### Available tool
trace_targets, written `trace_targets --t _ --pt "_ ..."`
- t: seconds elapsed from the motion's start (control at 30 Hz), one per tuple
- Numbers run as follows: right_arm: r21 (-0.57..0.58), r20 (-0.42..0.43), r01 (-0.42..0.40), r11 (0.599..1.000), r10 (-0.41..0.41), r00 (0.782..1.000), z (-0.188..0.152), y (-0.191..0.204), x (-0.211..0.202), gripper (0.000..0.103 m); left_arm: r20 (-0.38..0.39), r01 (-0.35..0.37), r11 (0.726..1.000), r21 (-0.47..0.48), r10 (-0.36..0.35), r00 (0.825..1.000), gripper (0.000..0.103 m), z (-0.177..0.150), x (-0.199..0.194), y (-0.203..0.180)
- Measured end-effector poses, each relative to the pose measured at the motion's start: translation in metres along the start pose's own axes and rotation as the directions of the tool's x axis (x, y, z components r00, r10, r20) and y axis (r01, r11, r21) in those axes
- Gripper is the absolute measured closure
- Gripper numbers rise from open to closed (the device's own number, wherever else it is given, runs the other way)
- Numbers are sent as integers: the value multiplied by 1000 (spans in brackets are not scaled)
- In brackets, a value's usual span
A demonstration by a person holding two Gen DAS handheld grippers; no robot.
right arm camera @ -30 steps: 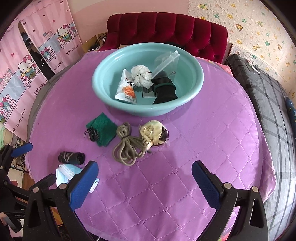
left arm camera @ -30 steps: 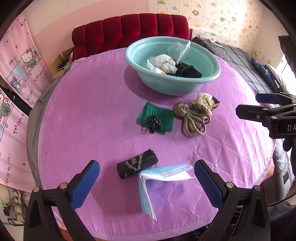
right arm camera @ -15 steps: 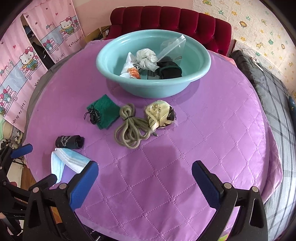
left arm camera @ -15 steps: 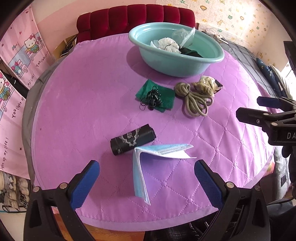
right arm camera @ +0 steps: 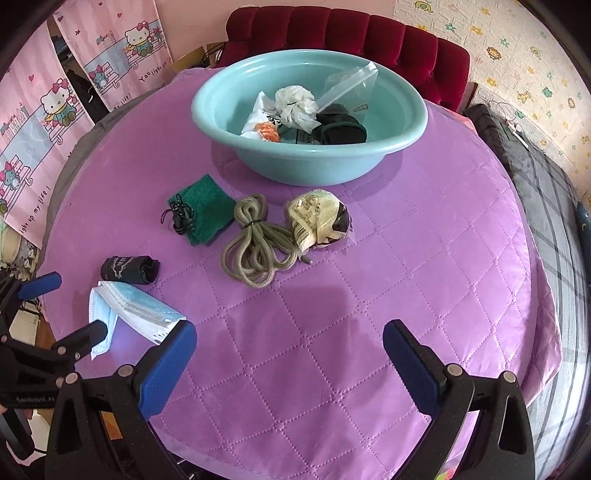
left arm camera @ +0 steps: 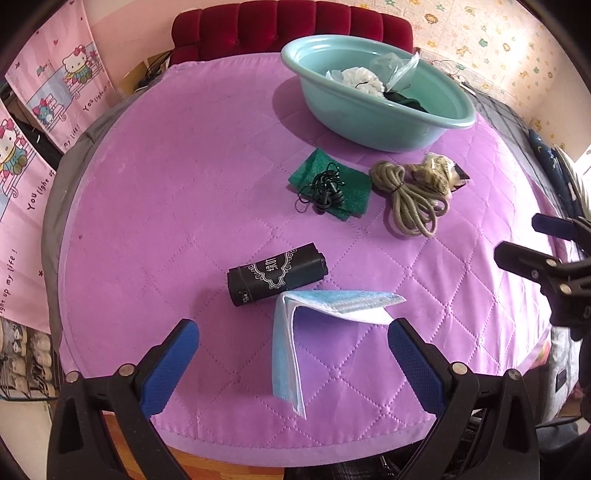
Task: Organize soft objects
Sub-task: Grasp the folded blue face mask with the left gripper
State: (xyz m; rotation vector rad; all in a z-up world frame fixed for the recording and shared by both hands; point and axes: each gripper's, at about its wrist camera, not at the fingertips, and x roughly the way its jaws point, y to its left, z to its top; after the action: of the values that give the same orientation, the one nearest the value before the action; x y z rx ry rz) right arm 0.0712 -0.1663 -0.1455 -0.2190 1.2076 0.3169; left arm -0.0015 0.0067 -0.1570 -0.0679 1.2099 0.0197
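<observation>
My left gripper [left arm camera: 293,349] hangs wide open and empty over the near left edge of the table, its blue pads either side of the folded blue face masks [left arm camera: 295,332], which lie flat on the purple quilted cover [left arm camera: 147,184]. Just beyond them rests the black rolled pouch [left arm camera: 277,273]. Further right and farther off lie the green cloth [right arm camera: 207,210] with a tangle of black cord [right arm camera: 179,218] on its left edge, the coiled olive rope [right arm camera: 255,247], and the crinkled packet [right arm camera: 319,219] touching the rope's right side. My right gripper [right arm camera: 290,363] is also spread wide, holding nothing, above bare cover.

I judge the job partly done: the teal basin [right arm camera: 221,110] at the far side already holds a white bundle, a clear bag and a dark cloth, while six things remain outside it.

Behind the table stand a red tufted sofa [right arm camera: 351,33], and pink cartoon curtains [right arm camera: 44,110] at the left. Nothing blocks the way to the masks.
</observation>
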Motion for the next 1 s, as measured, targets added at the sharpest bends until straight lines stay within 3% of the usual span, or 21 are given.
trace_targets --t 0.47,0.57,0.67,0.7,0.73,0.83,1.0 --pt "19 -40 -11 1000 12 999 -2 -11 14 0 -74 15 999 -47 -19 997 2 10 33 0" --pt "25 -50 -14 1000 15 999 -2 -13 18 0 -85 26 998 -55 -30 996 17 12 39 0" --pt "24 -62 -18 1000 20 998 -4 -12 22 0 -104 34 997 -64 -41 994 52 12 46 0" --pt "24 -64 -18 1000 20 998 -4 -13 23 0 -114 40 997 -66 -47 992 71 13 48 0" --pt "24 -66 -19 1000 20 998 -4 -13 23 0 -118 46 997 -67 -54 992 77 12 49 0" --pt "28 -63 -19 999 21 998 -3 -14 24 0 -123 96 994 -54 -103 987 88 10 50 -2" --pt "33 -50 -21 999 23 998 1 -14 22 0 -96 141 989 -37 -144 985 93 8 38 -5"
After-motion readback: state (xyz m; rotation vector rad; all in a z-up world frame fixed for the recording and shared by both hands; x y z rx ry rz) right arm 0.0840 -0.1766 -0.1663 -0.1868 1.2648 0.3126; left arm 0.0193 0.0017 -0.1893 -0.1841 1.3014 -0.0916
